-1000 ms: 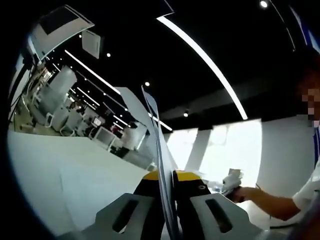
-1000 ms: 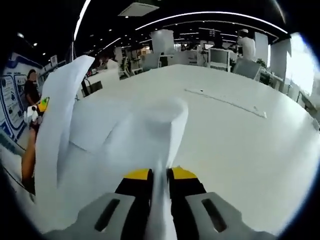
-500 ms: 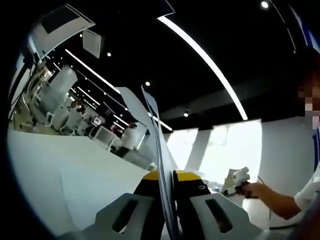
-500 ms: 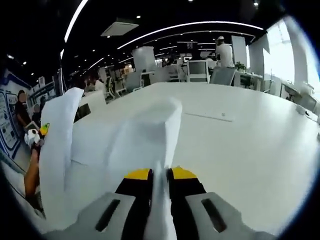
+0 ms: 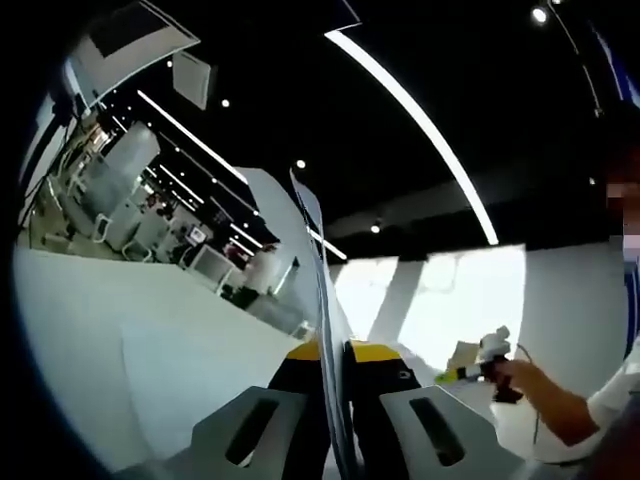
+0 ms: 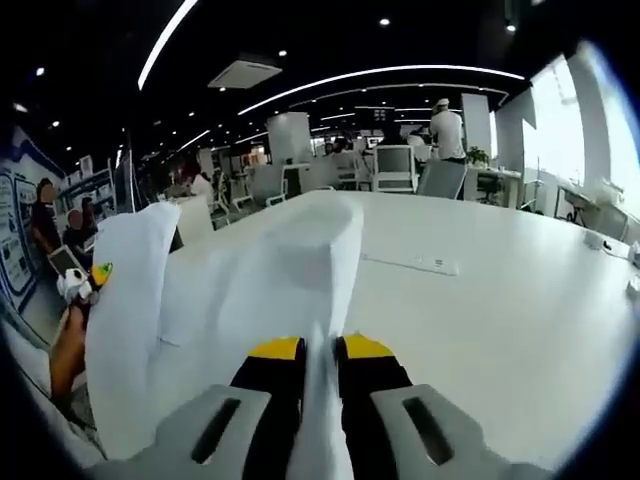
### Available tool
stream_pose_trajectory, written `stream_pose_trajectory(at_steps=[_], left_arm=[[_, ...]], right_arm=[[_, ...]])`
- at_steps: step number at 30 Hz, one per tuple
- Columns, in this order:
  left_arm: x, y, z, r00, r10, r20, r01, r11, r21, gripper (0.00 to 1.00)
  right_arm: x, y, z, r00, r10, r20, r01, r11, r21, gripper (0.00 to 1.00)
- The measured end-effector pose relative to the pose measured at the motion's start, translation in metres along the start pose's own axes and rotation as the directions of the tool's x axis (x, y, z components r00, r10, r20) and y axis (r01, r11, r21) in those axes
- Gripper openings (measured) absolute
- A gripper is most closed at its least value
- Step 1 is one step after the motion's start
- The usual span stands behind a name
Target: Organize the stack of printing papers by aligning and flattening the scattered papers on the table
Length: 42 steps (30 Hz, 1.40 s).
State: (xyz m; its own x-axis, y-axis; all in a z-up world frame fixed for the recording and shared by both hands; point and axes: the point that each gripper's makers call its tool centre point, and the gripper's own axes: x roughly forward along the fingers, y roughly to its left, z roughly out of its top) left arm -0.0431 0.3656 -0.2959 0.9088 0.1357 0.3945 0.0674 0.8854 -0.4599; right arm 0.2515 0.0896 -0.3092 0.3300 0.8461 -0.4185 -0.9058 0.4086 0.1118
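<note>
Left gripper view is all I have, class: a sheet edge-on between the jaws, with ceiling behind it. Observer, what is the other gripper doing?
Observer: The right gripper is shut on the printing papers, which curl up and away from its jaws.
Operator: Is there a table under them?
Observer: Yes, a wide white table spreads out beyond the papers.
Operator: Anything lying on that table?
Observer: A thin flat strip lies past the papers. I cannot tell what it is.
Operator: Anyone nearby?
Observer: A person in white stands at the far desks, back turned.
</note>
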Motion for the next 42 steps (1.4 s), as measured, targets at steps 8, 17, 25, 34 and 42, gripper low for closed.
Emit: stream_pose_trajectory(at_steps=[8, 17, 25, 34, 42], left_arm=[[0.01, 0.019, -0.025, 0.988, 0.049, -0.144, -0.094, 0.94, -0.329, 0.06], [0.023, 0.015, -0.047, 0.977, 0.012, -0.215, -0.115, 0.873, -0.474, 0.06], [0.025, 0.008, -0.071, 0.93, -0.049, -0.365, -0.143, 0.866, -0.48, 0.06], [0.027, 0.005, -0.096, 0.803, -0.153, -0.576, -0.157, 0.878, -0.451, 0.09], [0.028, -0.009, -0.124, 0.65, -0.296, -0.7, -0.179, 0.836, -0.519, 0.08]], right_arm=[[0.008, 0.014, 0.011, 0.999, 0.045, -0.018, -0.046, 0.998, -0.034, 0.1], [0.017, 0.03, 0.025, 0.996, 0.089, -0.027, -0.09, 0.995, -0.039, 0.1], [0.024, 0.046, 0.026, 0.992, 0.1, -0.076, -0.108, 0.989, -0.099, 0.1], [0.028, 0.05, 0.025, 0.99, 0.121, -0.072, -0.128, 0.987, -0.093, 0.1], [0.029, 0.049, 0.021, 0.988, 0.132, -0.08, -0.139, 0.986, -0.089, 0.1]])
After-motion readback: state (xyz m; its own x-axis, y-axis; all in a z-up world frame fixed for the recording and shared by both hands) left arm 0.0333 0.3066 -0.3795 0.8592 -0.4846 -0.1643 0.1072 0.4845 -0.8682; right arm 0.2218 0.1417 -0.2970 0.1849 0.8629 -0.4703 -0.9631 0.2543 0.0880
